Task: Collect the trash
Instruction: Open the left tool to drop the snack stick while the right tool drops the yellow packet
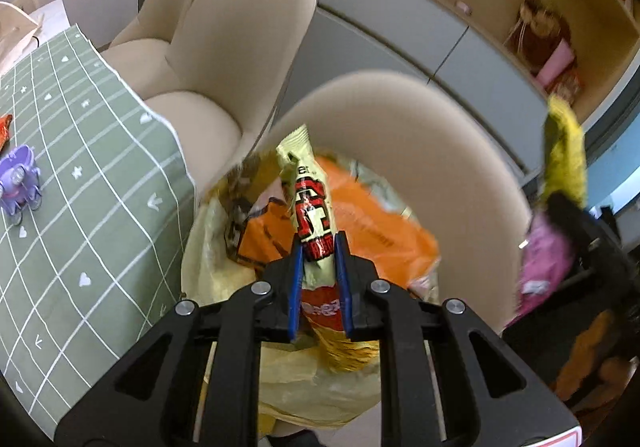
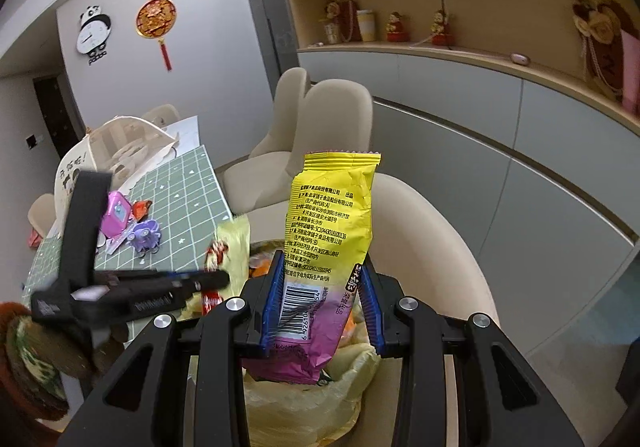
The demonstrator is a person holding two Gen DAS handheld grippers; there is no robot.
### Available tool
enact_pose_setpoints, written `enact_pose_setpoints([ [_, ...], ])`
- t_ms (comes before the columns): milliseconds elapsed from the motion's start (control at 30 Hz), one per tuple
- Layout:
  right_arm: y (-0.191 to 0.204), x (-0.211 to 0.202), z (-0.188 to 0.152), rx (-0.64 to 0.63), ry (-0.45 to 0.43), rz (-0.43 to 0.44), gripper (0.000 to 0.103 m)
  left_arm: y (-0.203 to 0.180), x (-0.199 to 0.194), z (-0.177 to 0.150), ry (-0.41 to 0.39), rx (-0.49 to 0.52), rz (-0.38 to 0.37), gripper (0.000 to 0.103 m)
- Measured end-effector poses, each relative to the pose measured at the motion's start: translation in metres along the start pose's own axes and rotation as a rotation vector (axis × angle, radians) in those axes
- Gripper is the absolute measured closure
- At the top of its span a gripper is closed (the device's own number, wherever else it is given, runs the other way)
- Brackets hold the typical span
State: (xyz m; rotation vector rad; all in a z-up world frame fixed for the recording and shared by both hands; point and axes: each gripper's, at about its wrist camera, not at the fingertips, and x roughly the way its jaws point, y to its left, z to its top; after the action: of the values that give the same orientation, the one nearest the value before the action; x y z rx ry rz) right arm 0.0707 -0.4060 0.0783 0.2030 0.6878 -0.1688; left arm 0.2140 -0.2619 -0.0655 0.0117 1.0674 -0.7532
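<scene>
Left gripper (image 1: 318, 247) pinches a pale red-lettered wrapper (image 1: 308, 207) between its fingers, long axis pointing up and away — directly over the yellow-lined trash bag (image 1: 200, 267). The right gripper (image 2: 324, 271) clamps a yellow-and-pink packet (image 2: 328, 223), upright, above the same bag. Left looks nearer the opening — beyond, the checked counter (image 1: 80, 167).

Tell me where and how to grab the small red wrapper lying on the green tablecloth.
Grip the red wrapper by its raised crumpled edge, coming down from above with jaws across its narrow width. It lies low on the tablecloth beside the pink toy, so a side approach would likely hit its neighbours.
</scene>
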Motion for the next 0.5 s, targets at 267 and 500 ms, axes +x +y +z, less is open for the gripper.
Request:
enact_pose_setpoints([
  [267,0.005,0.018,-0.006,0.009,0.040,0.012,0.069,-0.001,-0.003,0.000,0.002,0.035,-0.011,0.075],
  [500,0.034,0.047,-0.007,-0.021,0.081,0.081,0.069,0.029,-0.051,-0.006,-0.068,-0.036,-0.022,0.058],
])
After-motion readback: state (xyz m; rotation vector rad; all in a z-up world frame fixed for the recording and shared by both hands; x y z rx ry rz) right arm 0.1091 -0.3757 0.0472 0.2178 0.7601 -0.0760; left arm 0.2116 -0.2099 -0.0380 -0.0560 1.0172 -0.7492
